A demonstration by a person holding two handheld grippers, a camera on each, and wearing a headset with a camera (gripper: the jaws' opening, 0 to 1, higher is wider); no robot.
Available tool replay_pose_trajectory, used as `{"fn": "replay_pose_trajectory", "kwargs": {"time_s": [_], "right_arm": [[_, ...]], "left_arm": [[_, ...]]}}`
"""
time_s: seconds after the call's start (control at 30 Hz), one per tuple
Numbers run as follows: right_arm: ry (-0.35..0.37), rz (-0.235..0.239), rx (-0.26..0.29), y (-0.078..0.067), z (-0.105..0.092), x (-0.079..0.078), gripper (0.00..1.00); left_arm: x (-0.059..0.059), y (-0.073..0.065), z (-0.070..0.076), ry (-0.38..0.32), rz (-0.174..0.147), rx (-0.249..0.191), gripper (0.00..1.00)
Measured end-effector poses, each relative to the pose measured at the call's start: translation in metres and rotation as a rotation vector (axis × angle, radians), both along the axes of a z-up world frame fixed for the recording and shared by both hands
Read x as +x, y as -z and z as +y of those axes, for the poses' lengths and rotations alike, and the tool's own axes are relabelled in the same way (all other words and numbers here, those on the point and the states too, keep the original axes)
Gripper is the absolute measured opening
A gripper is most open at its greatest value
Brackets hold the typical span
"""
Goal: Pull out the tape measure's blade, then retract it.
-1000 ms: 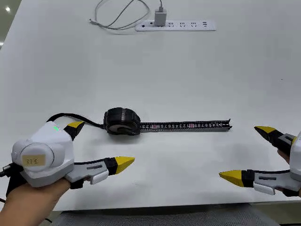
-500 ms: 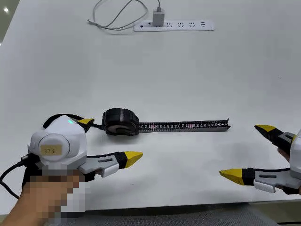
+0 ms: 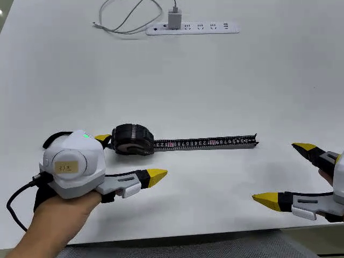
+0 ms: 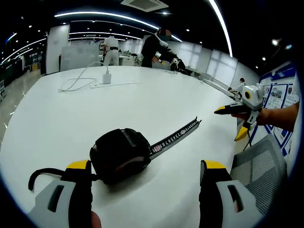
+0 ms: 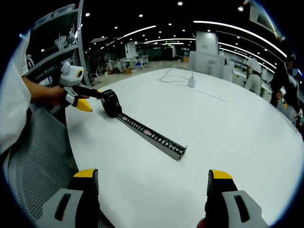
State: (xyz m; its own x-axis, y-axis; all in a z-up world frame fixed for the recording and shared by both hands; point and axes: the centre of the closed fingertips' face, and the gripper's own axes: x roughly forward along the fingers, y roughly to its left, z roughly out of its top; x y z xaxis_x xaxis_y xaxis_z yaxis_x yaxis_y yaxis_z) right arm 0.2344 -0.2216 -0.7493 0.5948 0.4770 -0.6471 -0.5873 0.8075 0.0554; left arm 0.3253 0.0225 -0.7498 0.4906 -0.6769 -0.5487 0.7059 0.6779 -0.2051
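The black tape measure (image 3: 132, 140) lies on its side on the white table (image 3: 215, 80), a wrist strap (image 4: 40, 174) trailing from its case, its dark, numbered blade (image 3: 207, 143) drawn out flat to the hooked tip (image 5: 180, 151).

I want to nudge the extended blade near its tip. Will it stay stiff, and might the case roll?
The blade lies straight on the table, so it probably stays stiff when nudged, perhaps buckling if lifted by the tip. The case looks squat, so it likely slides rather than rolls.
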Motion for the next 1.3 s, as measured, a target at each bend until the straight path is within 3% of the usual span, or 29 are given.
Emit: {"fn": "replay_pose_trajectory", "kwargs": {"time_s": [0.23,0.43,0.6,0.8,0.87,1.17,1.3], "right_arm": [[-0.015,0.008,-0.003,0.001,0.001,0.001,0.88],[-0.043,0.013,-0.025,0.002,-0.003,0.006,0.83],[-0.081,0.02,-0.045,0.002,-0.006,0.012,0.77],[-0.136,0.034,-0.087,0.004,-0.011,0.02,0.71],[-0.151,0.03,-0.119,0.006,-0.016,0.023,0.68],[-0.237,0.05,-0.157,0.008,-0.02,0.036,0.59],[-0.286,0.055,-0.194,0.011,-0.021,0.042,0.53]], "left_arm": [[0.003,-0.001,0.001,-0.072,0.016,-0.022,0.89],[0.006,0.001,0.001,-0.115,0.008,0.013,0.84],[0.011,0.003,0.001,-0.165,0.013,0.016,0.82],[0.015,0.006,0.0,-0.217,0.007,0.039,0.81],[0.017,0.005,0.0,-0.241,0.017,0.029,0.81],[0.022,0.01,-0.001,-0.297,0.018,0.058,0.78],[0.025,0.009,0.0,-0.324,0.027,0.044,0.79]]}}
